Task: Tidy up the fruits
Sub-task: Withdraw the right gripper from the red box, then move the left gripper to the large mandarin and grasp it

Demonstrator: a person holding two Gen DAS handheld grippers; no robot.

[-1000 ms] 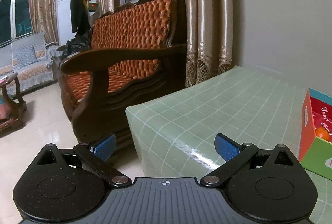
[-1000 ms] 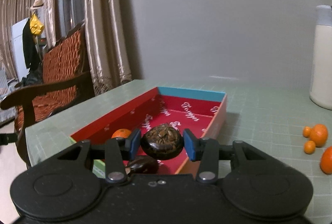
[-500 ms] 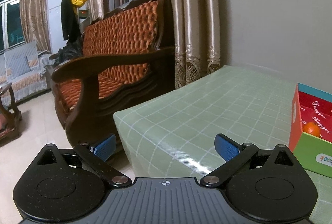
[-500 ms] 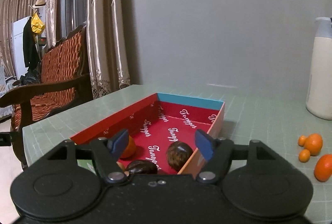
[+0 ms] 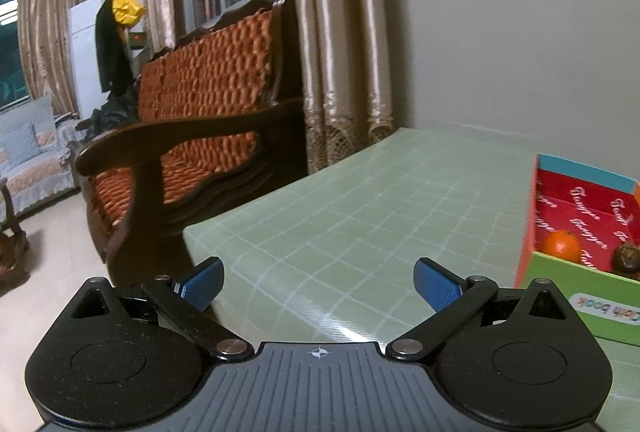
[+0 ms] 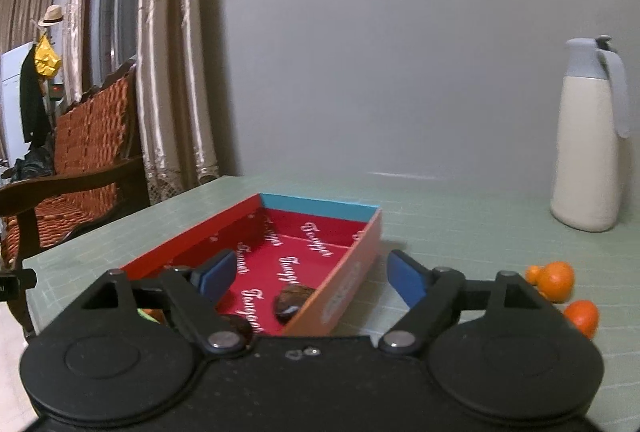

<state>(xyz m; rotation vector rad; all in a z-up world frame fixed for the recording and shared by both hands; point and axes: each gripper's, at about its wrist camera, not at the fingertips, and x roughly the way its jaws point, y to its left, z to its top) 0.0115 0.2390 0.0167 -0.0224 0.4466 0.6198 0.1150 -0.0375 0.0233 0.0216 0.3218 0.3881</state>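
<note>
Right hand-held gripper (image 6: pixel 310 278) astride box wall (image 6: pixel 340 290)

Box floor (image 6: pixel 288 264): white script repeated, roughly "Tanger", not sure.
Box green side (image 5: pixel 592 308): upside-down label, "book" readable, at 3 o'clock.

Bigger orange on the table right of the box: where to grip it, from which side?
Grip the bigger orange across its widest middle with the right gripper, now open and empty. Come from above or from the near side, probably. A smaller orange touches its left side, so fingers closing left to right would likely bump it. Closing front to back looks clearer.
</note>
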